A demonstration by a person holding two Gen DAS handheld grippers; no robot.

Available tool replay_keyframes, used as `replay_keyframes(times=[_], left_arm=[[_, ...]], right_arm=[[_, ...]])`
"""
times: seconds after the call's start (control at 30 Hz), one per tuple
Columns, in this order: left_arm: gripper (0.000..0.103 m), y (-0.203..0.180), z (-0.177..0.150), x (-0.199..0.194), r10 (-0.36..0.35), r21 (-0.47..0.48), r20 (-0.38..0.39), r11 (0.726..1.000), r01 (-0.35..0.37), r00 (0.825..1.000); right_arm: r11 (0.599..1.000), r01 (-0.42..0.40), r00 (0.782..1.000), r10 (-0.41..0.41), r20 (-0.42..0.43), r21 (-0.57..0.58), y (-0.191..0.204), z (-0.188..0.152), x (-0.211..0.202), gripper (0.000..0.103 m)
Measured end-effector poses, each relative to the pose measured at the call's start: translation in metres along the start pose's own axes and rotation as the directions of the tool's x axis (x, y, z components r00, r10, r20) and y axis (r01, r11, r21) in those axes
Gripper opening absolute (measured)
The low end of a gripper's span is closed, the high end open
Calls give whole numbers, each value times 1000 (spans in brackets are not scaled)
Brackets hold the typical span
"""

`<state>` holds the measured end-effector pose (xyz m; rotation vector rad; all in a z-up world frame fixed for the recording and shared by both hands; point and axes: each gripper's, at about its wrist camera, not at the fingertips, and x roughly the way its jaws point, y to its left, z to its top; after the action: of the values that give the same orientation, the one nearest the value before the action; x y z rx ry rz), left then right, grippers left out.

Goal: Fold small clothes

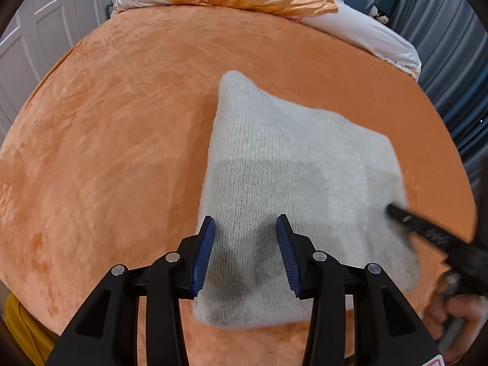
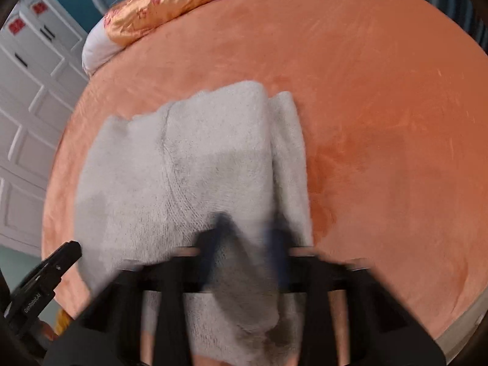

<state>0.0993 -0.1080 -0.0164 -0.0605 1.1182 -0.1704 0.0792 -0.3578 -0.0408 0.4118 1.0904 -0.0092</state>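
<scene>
Left tongs (image 1: 245, 250) agape, empty, right tongs (image 2: 248, 244) blurred, seemingly pinching fuzzy grey knit (image 1: 289, 167), orange plush bedspread (image 1: 122, 122).

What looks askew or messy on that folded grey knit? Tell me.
The folded pale-grey knitted garment on the orange plush bedspread is uneven: one narrow layer pokes out along its right edge. No damage visible.

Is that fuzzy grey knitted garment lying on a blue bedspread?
No, the fuzzy grey knitted garment lies on an orange plush bedspread that fills the left wrist view.
</scene>
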Motion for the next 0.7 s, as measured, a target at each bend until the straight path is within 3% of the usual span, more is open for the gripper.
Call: replay_keyframes(times=[0.07,0.17,0.23,0.3,0.33,0.5,0.6,0.7], left_arm=[[42,-1,-1,1,12,17,6,1000,-12,1000],[50,-3,-4,4,19,33,8,999,-19,1000],[52,-3,-5,9,18,25,-5,1000,-18,1000],[54,-5,-7,13,30,29,-6,999,-29,1000],[54,-6,-8,13,36,35,-4,999,-36,999],[54,-6,-8,11,46,29,-3,999,-46,999],[54,-6,-9,5,46,26,-1,999,-46,999],[53,-9,-15,-6,44,33,-1,998,-44,999]], right_arm=[[998,-58,991,59,118,-10,4,3,-31,9],[996,-87,978,81,192,26,-4,4,-54,8],[995,-69,988,57,145,78,-18,1,-37,8],[996,-3,1000,1,23,84,-29,-6,7,9],[997,1,1000,-2,6,74,-31,-10,20,10],[998,32,999,-33,24,63,-17,5,-1,12],[997,71,991,-75,114,40,-7,-1,-33,12],[999,31,987,-29,155,-12,8,-14,-56,12]])
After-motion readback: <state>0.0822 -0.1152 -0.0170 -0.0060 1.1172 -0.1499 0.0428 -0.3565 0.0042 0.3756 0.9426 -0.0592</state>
